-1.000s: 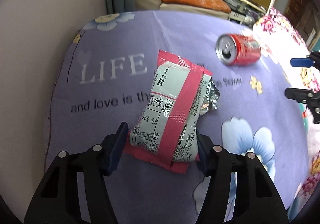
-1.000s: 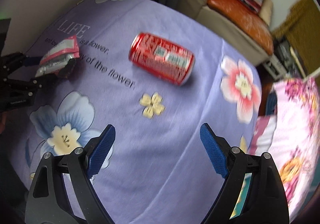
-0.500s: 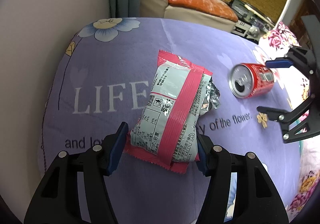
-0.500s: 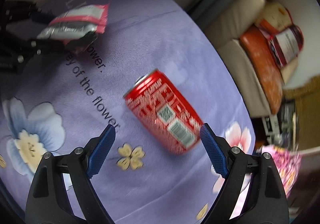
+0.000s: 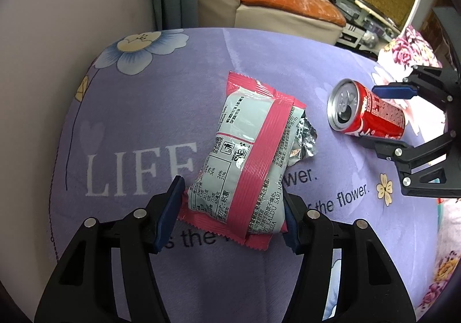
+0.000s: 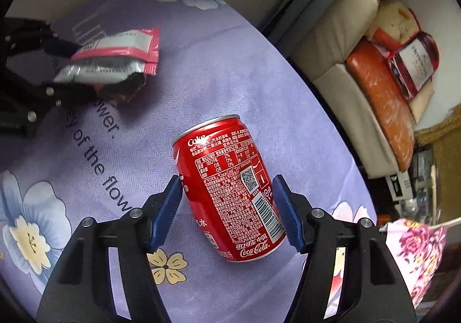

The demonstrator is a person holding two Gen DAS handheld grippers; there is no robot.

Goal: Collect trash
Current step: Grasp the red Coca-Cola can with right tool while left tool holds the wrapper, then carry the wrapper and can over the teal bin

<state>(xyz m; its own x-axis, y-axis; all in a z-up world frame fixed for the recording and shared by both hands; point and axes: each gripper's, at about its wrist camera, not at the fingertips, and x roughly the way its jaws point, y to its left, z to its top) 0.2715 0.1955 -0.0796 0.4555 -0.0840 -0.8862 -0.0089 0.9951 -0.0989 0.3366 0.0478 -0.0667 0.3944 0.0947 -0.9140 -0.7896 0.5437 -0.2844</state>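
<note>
light, crinkly snack wrapper (image 5: pixel 247 161) pinched at its near end by left tongs (image 5: pixel 230 213); right tongs (image 6: pixel 227 207) closing across smooth, dentable, probably empty can (image 6: pixel 230 187), mid-body.

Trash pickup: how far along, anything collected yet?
Done: nothing collected that shows; no bin is in view. In hand: the left tongs are clamped on the pink snack wrapper, held over the purple cloth. The right tongs are closing around the red cola can, which lies on its side between their pads. Left: finish gripping the can, lift it, and drop both items into a bin.
</note>
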